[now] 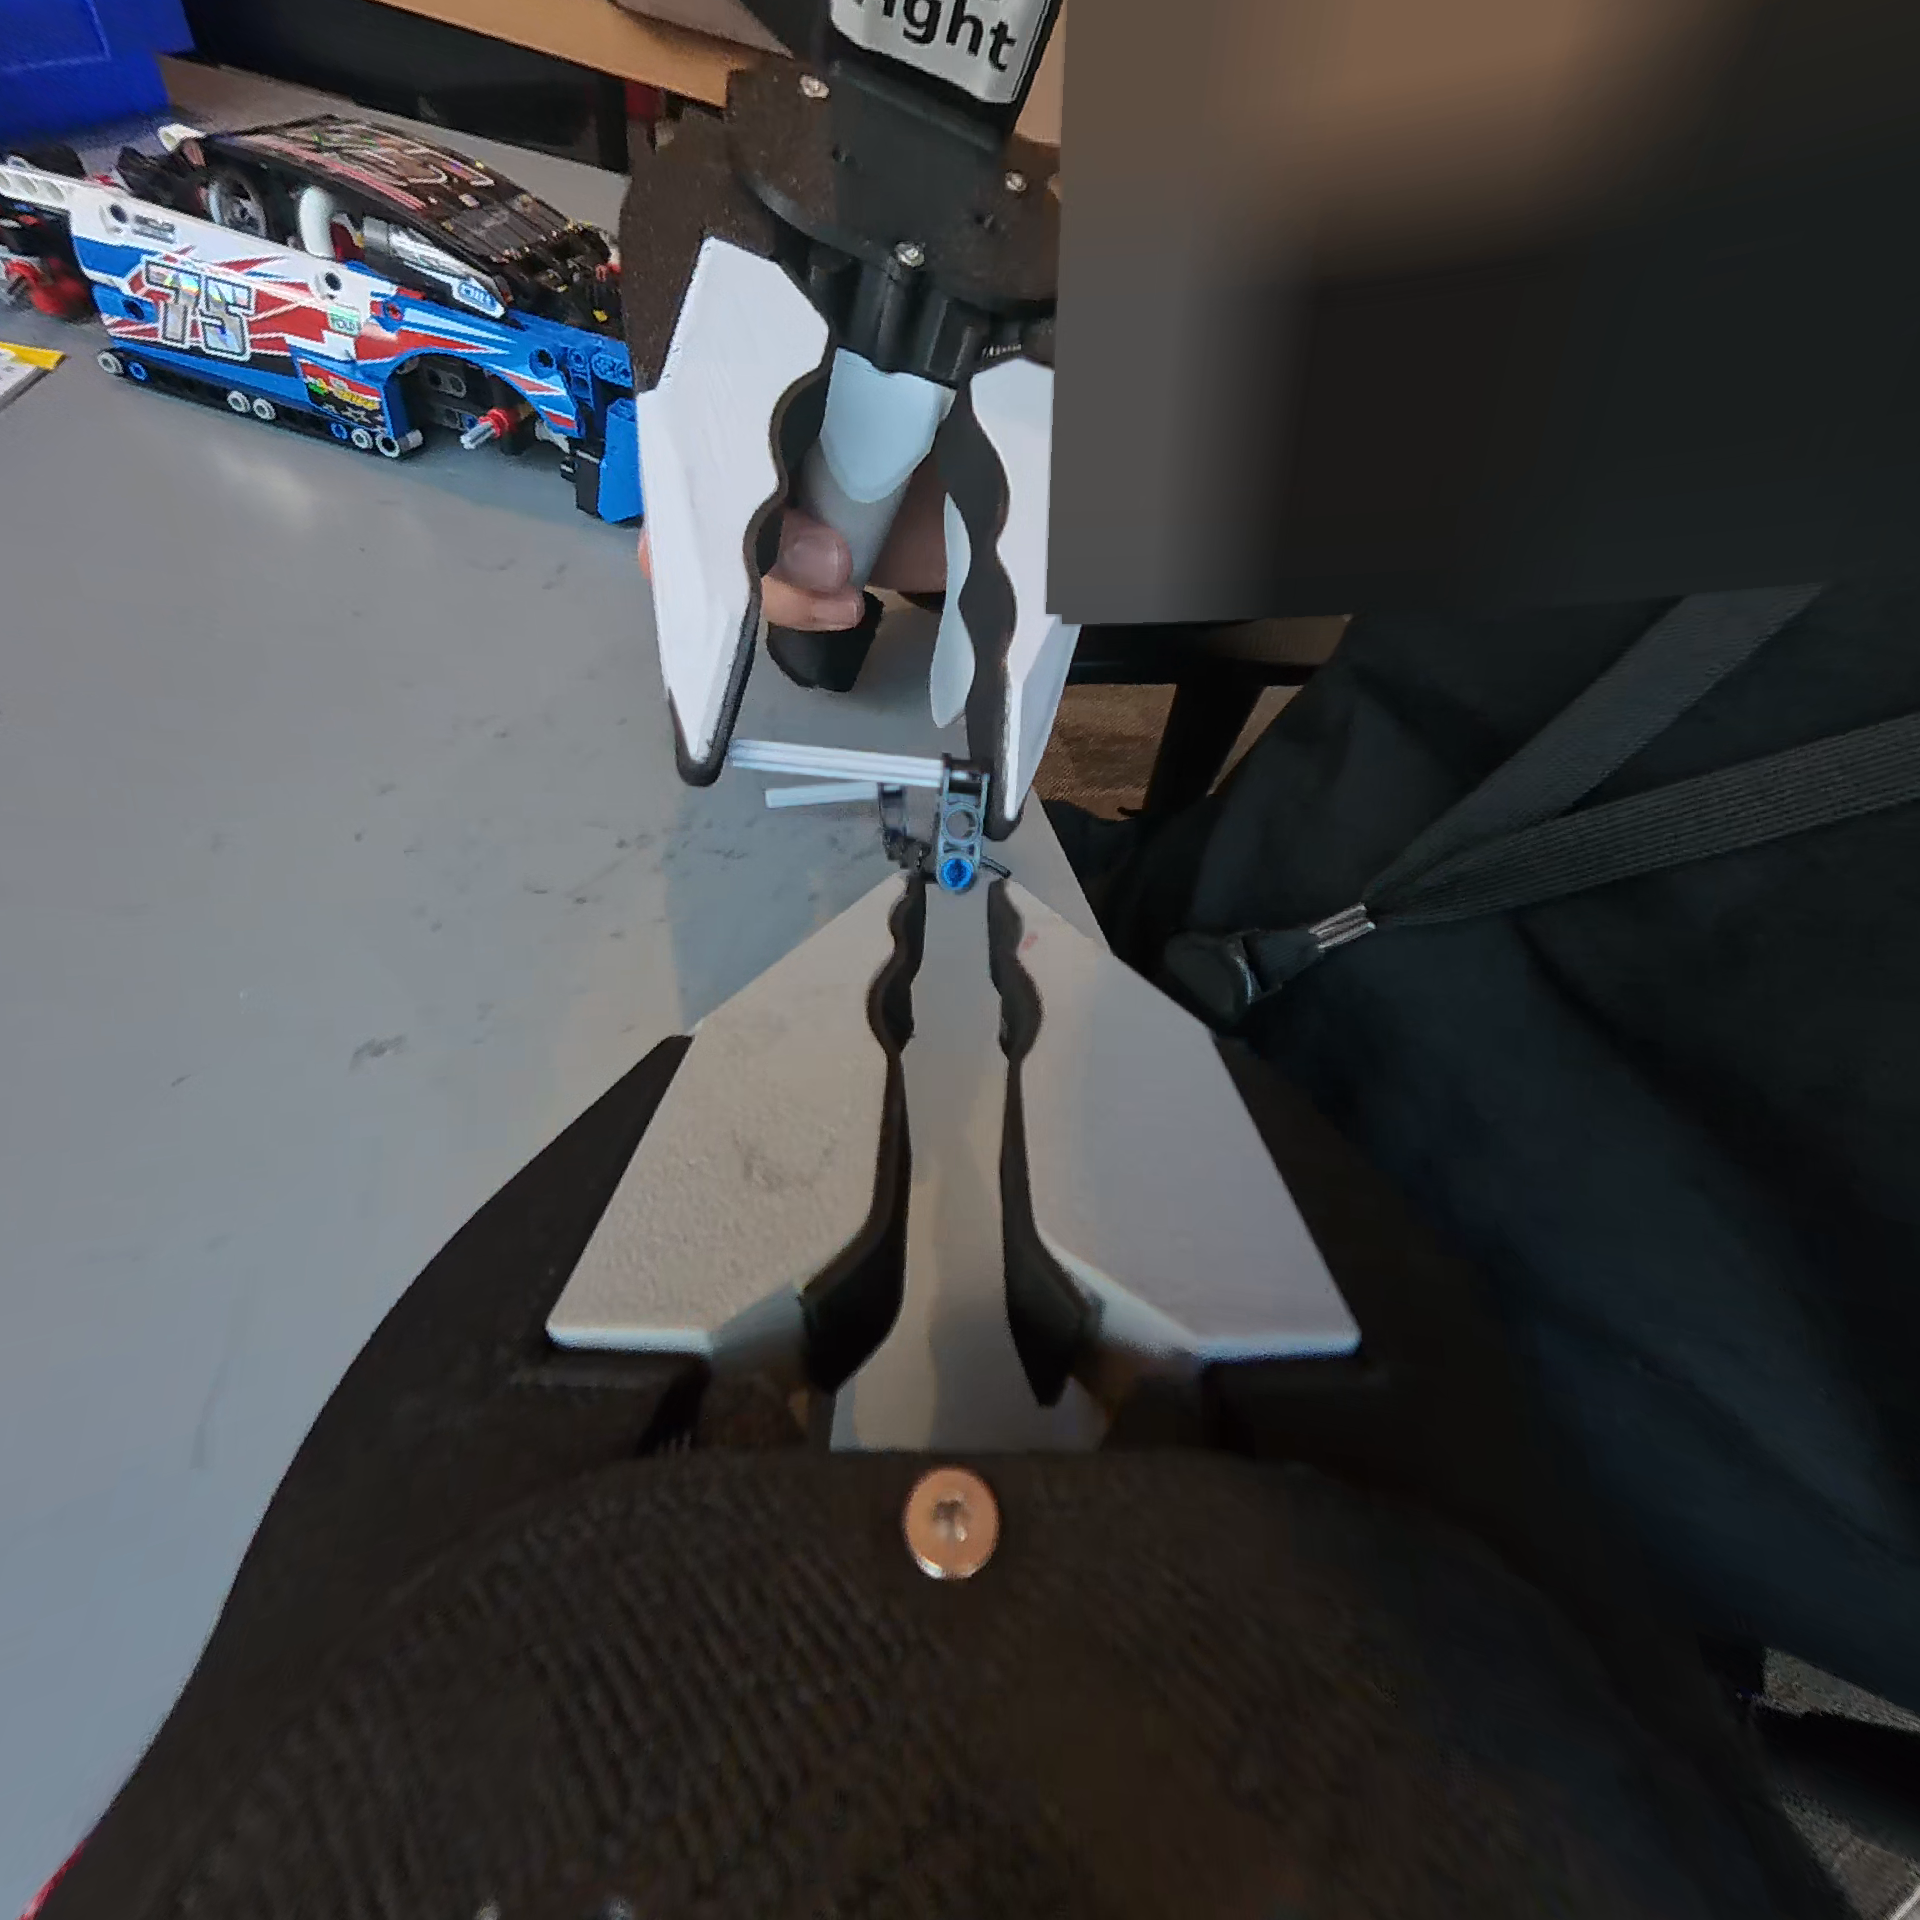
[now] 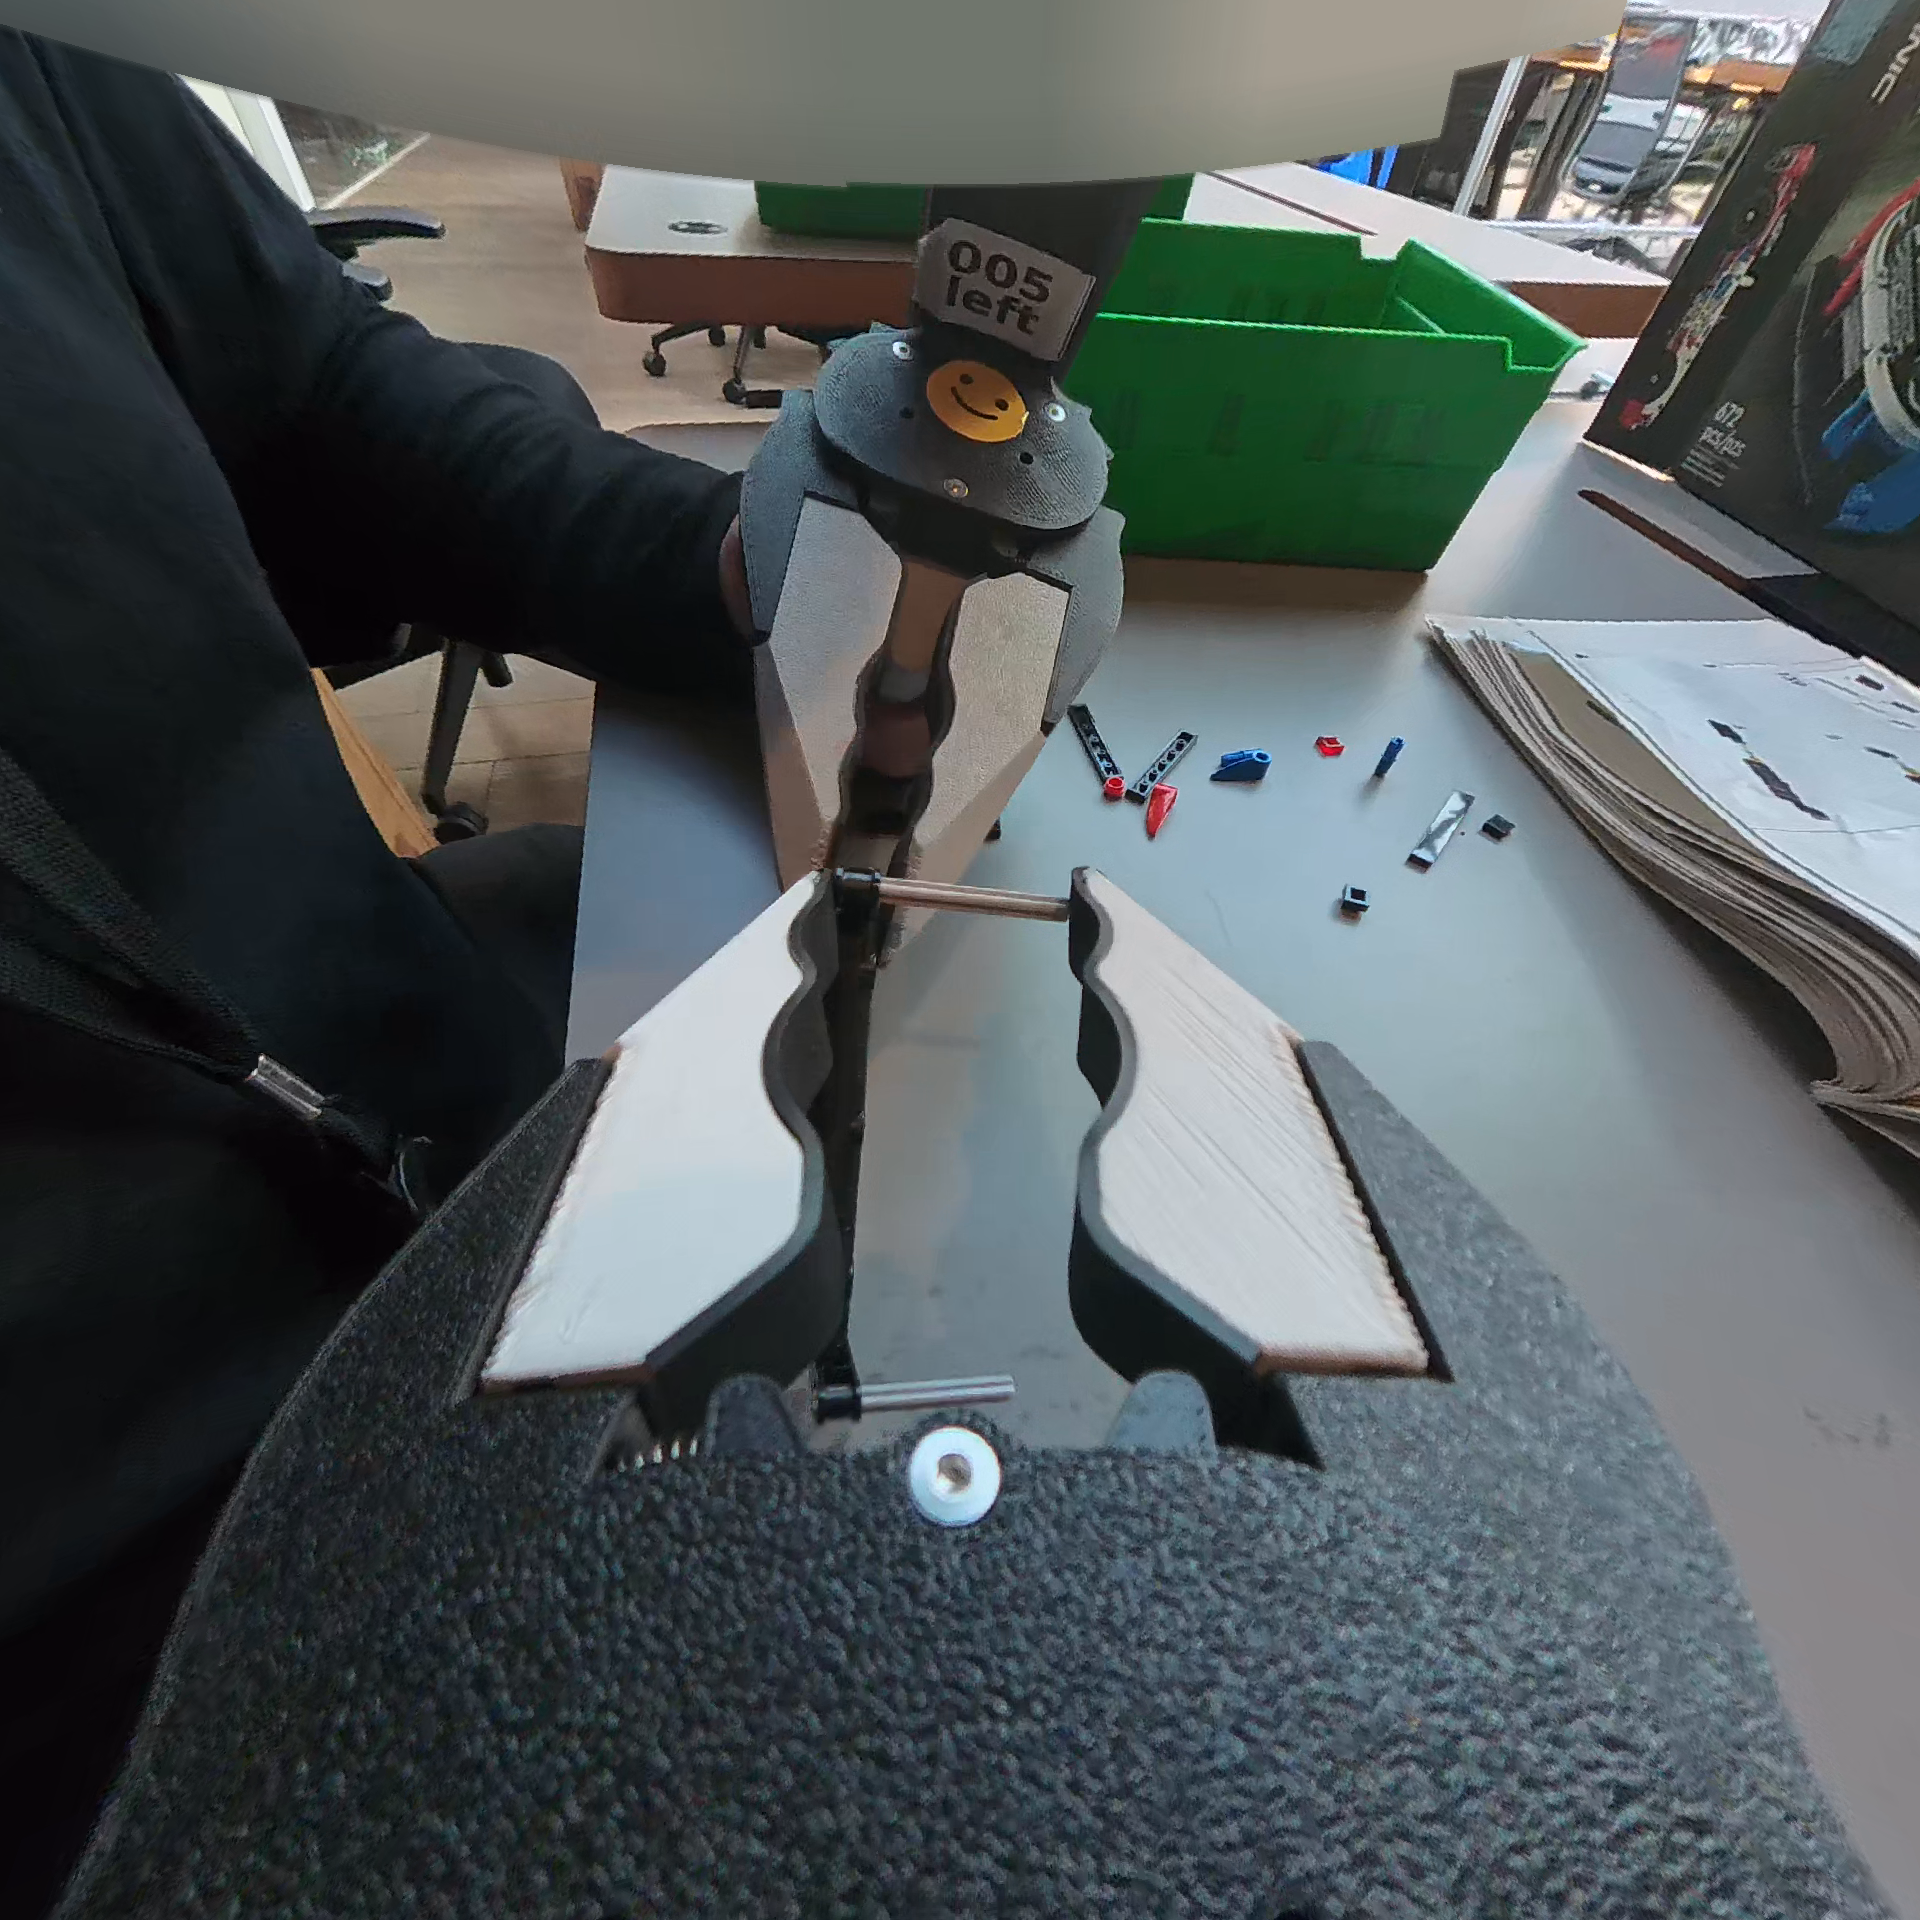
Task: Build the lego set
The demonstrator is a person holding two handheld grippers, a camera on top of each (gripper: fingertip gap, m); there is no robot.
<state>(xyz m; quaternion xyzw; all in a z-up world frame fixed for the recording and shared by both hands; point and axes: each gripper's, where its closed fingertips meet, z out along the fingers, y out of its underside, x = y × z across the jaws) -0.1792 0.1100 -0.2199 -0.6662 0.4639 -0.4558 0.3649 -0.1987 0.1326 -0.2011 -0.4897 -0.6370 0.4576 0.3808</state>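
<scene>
The left hand-held gripper (image 1: 951, 883), nearly closed, pinches a small black-and-blue connector assembly (image 1: 956, 831) steady while the right hand-held gripper (image 2: 951, 904), half open, squeezes its grey axle (image 2: 971, 896) endwise.

Each camera sits just behind its own tongs, looking forward along the fingers and down on the grey counter (image 1: 260, 831). The two views face each other at close range: the left view looks toward the right tongs (image 1: 847, 795), the right view toward the left tongs (image 2: 868, 862). Both share the small assembly (image 1: 951, 831) between the tips.
</scene>
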